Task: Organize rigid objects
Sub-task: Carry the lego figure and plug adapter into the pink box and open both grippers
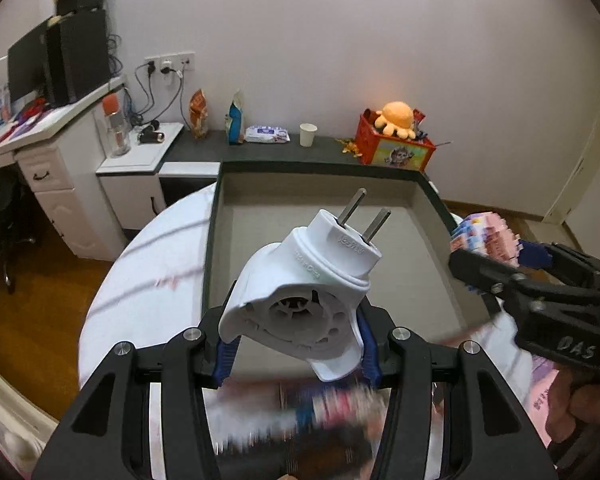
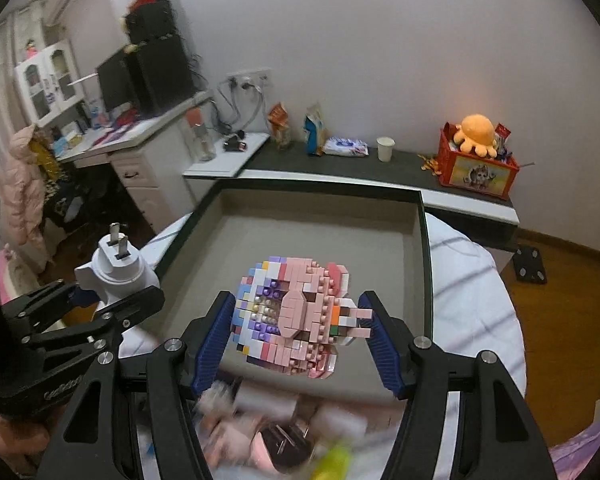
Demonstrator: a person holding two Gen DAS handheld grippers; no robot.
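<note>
Both loads are held above the near edge of the shallow grey tray with dark rim (image 1: 432, 194).

The left gripper (image 1: 296, 344) is clamped on a white plastic two-pin plug adapter (image 1: 312, 276). The right gripper (image 2: 300, 328) is clamped on a pink pastel brick-built figure (image 2: 296, 316).

Each should be lowered level onto the tray floor, kept apart, before release.

Blurred clutter nearer than the tray is seen better in the right wrist view.

A pale, bare wall (image 1: 340, 40) is filling the back of the room, with a socket strip (image 1: 170, 63) trailing dark cables. A white desk (image 1: 52, 120) is standing at the left, carrying a dark monitor (image 1: 26, 66). A dark shelf (image 2: 340, 166) is running along the wall, and warm light is glowing at its right end. Brown wooden floor (image 1: 32, 304) is showing below.
</note>
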